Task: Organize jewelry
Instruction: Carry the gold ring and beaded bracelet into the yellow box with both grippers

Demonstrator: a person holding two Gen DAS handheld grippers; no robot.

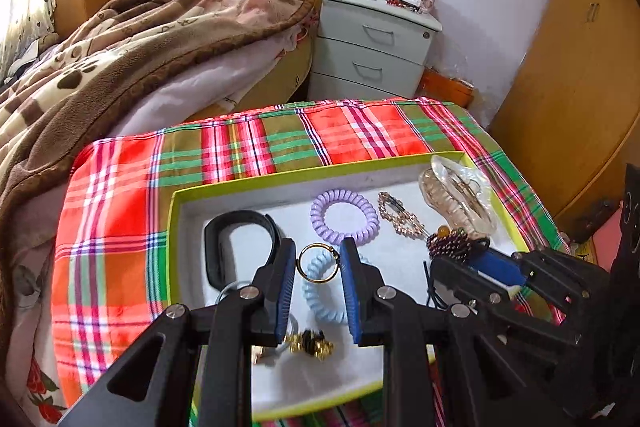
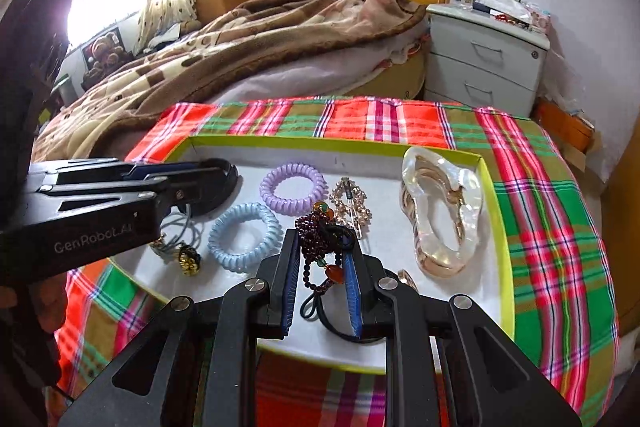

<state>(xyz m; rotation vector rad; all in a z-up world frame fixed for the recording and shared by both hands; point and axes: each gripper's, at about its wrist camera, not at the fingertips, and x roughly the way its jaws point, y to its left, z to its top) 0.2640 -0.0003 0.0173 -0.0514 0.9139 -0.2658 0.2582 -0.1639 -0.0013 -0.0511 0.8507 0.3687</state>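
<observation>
A white tray with a lime rim point(image 1: 280, 175) point(image 2: 332, 143) holds jewelry. My left gripper point(image 1: 318, 259) is shut on a gold ring point(image 1: 317, 263), held above a light blue coil hair tie point(image 1: 320, 303) point(image 2: 244, 237). My right gripper point(image 2: 322, 259) point(image 1: 460, 247) is shut on a dark purple bead bracelet point(image 2: 316, 231) point(image 1: 448, 243) with a black cord. Also in the tray: a lilac coil tie point(image 1: 344, 217) point(image 2: 292, 189), a black band point(image 1: 240, 247), a rhinestone clip point(image 1: 400, 215) point(image 2: 352, 207), a clear hair claw point(image 1: 460, 195) point(image 2: 440, 215) and gold-black earrings point(image 1: 312, 345) point(image 2: 188, 259).
The tray lies on a red-green plaid cloth point(image 1: 280, 135) point(image 2: 540, 227) over a small table. A bed with a brown blanket point(image 1: 140, 47) is behind at left. A grey bedside cabinet point(image 1: 372, 47) point(image 2: 484, 63) stands behind. Wooden wardrobes are at right.
</observation>
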